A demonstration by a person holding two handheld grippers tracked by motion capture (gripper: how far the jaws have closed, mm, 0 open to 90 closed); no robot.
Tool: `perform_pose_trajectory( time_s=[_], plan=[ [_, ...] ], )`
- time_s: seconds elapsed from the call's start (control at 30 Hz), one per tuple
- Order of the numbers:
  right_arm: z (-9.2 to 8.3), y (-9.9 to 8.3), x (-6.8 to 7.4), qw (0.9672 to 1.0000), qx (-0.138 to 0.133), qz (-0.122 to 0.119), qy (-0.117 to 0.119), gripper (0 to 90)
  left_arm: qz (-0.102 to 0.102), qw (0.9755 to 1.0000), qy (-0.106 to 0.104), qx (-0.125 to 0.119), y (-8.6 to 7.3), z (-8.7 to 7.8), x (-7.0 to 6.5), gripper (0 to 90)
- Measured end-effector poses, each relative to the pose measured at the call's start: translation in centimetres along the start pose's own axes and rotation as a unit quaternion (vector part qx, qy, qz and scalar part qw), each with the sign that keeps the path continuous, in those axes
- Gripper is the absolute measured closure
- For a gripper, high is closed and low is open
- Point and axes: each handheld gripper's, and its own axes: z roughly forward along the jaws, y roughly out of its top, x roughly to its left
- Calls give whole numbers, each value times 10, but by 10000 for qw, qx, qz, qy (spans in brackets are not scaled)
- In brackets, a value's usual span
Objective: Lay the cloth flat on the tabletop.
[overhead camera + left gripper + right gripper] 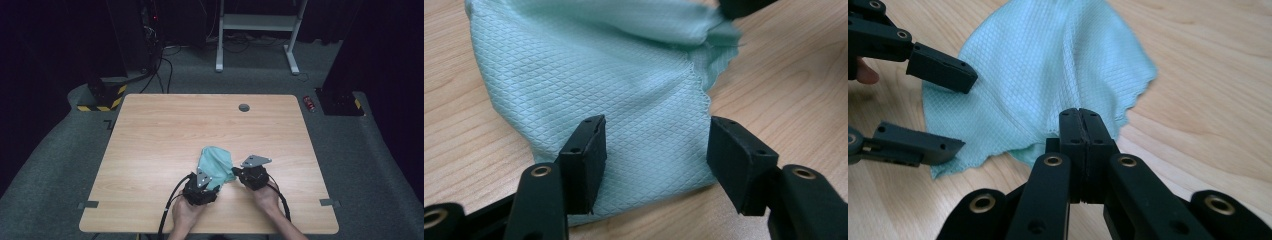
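Two claw views reveal the cloth's (624, 90) diamond weave.

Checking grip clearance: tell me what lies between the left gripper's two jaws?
In the left gripper view, the teal cloth lies between the open left gripper jaws, flat on the wooden table.

Counter (165, 135): pale wood grain, rounded corners, running bare ahead of my claws. Round grey grommet (244, 107) set in it, well ahead of my right claw, near the far edge. Grey tape tabs on the near corners, one (88, 204) out past my left claw, one (329, 202) out past my right. Grey carpet (60, 165) all round. Beyond the far edge: white desk frame (257, 22), yellow-black striped block (102, 97) far left with cables (162, 70) near it, small red object (310, 103) far right, too small to identify.
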Motion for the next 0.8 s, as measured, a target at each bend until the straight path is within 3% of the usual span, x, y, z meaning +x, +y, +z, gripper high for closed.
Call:
perform_pose_trajectory(
  time_s=[0.2,0.47,0.67,0.8],
  plan=[
    [-23,-10,-10,9998,-136,35,-165,900,-1,10000,0,-1,0,0,0,411],
    [-41,-31,-21,9994,-61,142,-322,900,37,10000,21,-9,0,0,-1,402],
    [-46,-32,-19,9994,-91,71,-332,900,241,9992,-276,-132,-4,-8,-18,414],
    [-46,-32,-18,9994,-102,23,-344,899,303,9993,-230,-17,-2,-4,-23,441]
  ],
)
